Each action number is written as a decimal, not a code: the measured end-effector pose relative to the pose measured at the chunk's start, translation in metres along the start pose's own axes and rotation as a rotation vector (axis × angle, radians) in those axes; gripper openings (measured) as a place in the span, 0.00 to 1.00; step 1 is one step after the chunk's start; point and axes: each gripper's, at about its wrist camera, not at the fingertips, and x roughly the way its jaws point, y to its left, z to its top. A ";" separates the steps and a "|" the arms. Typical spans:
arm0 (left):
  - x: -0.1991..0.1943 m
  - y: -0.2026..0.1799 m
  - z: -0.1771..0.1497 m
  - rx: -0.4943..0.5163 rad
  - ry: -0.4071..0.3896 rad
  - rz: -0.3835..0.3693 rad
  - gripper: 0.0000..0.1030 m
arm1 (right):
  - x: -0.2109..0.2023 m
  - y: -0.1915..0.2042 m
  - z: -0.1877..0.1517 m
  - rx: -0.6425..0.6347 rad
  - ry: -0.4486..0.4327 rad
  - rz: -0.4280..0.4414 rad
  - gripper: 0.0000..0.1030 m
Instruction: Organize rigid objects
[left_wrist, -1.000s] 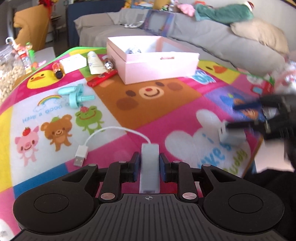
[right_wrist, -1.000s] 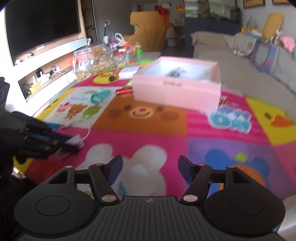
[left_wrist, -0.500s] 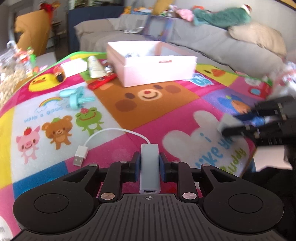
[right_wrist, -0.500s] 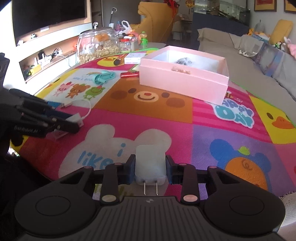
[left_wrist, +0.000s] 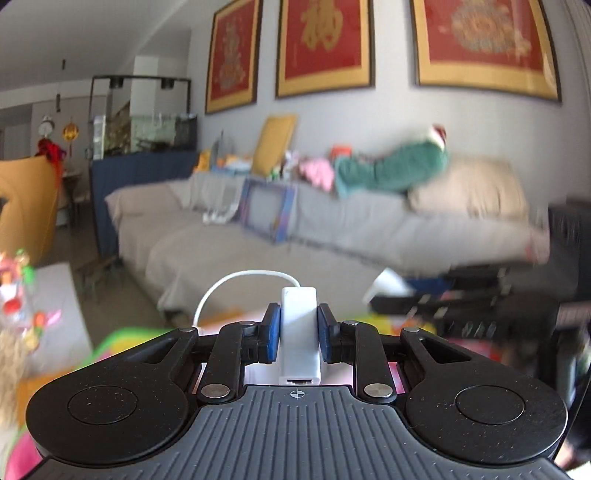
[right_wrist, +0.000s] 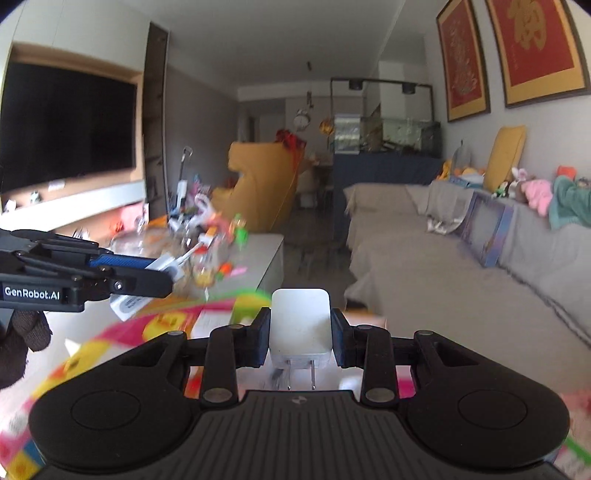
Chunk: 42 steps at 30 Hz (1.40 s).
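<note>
My left gripper is shut on a white USB adapter whose thin white cable loops up and left. It is lifted and tilted up toward the sofa. It also shows in the right wrist view at the left, holding the adapter. My right gripper is shut on a white wall charger with two metal prongs pointing back at the camera. It appears blurred in the left wrist view at the right. The pink box is mostly hidden under the grippers.
A grey sofa with cushions and toys fills the background. A low table with a glass jar and small toys stands at the left. The colourful play mat shows only in blurred strips below.
Both grippers have lifted and tilted up from the mat, so the views now face the room. The adapter and charger stay gripped. The right gripper took the charger earlier.
</note>
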 end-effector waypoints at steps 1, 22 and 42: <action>0.013 0.006 0.012 -0.020 -0.011 -0.016 0.24 | 0.012 -0.004 0.009 0.013 -0.009 -0.009 0.31; 0.015 0.138 -0.133 -0.313 0.195 0.239 0.25 | 0.118 0.023 -0.042 -0.046 0.162 0.075 0.65; -0.030 0.204 -0.194 -0.683 -0.014 0.387 0.25 | 0.388 0.192 -0.019 -0.127 0.602 0.115 0.70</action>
